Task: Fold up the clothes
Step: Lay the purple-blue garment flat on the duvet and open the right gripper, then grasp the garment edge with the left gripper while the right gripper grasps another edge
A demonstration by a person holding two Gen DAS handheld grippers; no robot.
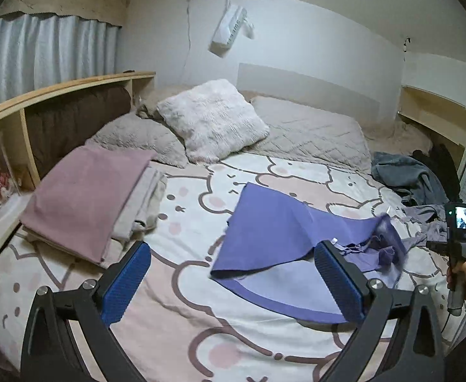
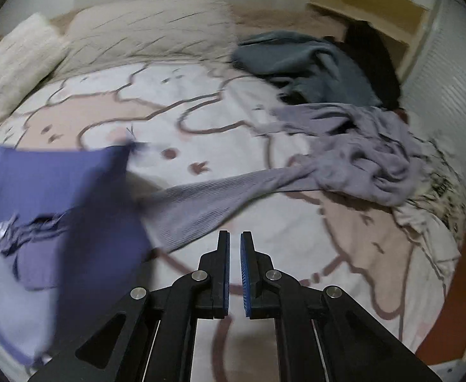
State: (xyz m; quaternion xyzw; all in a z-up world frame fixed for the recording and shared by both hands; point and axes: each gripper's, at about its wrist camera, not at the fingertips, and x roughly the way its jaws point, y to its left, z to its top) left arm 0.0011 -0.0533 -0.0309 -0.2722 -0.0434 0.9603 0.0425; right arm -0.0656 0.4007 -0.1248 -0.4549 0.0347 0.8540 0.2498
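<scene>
Purple garment [image 1: 264, 232] draped mid-bed on the cartoon-print bed cover [image 1: 201, 334], one edge lifted and blurred, apparently dropping flat for folding. Left tool [image 1: 229, 286] spread wide, empty, hovering at the near edge of the bed with the garment just ahead, partly between its fingers in view. Right tool [image 2: 234, 273] pinched nearly closed on nothing, pointed down at bare cover, garment off to its left. Folded pink stack [image 1: 83, 200] parked by the left edge, likely finished. Lilac-grey garment [image 2: 344, 159] and dark grey heap [image 2: 303, 63] toward the far right corner, probably awaiting folding.
</scene>
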